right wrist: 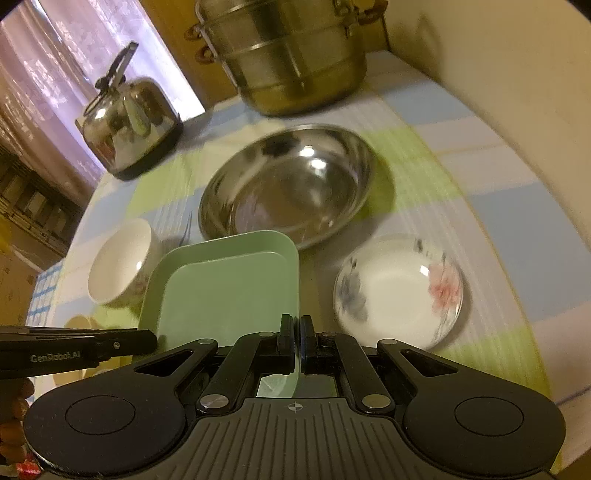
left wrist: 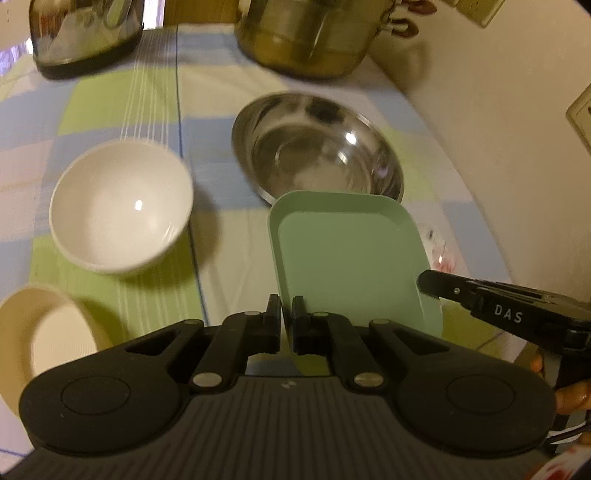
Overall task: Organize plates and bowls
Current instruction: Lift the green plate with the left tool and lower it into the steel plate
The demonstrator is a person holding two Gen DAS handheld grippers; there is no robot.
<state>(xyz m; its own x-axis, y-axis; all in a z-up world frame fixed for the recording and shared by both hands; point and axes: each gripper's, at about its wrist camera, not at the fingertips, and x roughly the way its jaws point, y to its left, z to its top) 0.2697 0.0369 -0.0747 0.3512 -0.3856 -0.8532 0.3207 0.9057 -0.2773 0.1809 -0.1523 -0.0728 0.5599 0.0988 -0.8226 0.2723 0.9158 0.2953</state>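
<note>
Both grippers hold one green square plate [left wrist: 343,254], also in the right wrist view [right wrist: 229,288], above the table. My left gripper [left wrist: 286,310] is shut on its left rim. My right gripper [right wrist: 295,328] is shut on its right rim. A steel bowl [left wrist: 317,147] [right wrist: 291,184] sits just beyond the plate. A white bowl [left wrist: 122,206] [right wrist: 120,262] stands to the left. A flowered white dish [right wrist: 399,291] lies to the right. A cream cup [left wrist: 48,336] stands near left.
A steel kettle [right wrist: 129,125] [left wrist: 85,33] stands at the far left and a large stacked steel pot [right wrist: 288,55] [left wrist: 310,33] at the back. The checked tablecloth [left wrist: 122,99] covers the table. A wall [left wrist: 498,110] runs along the right.
</note>
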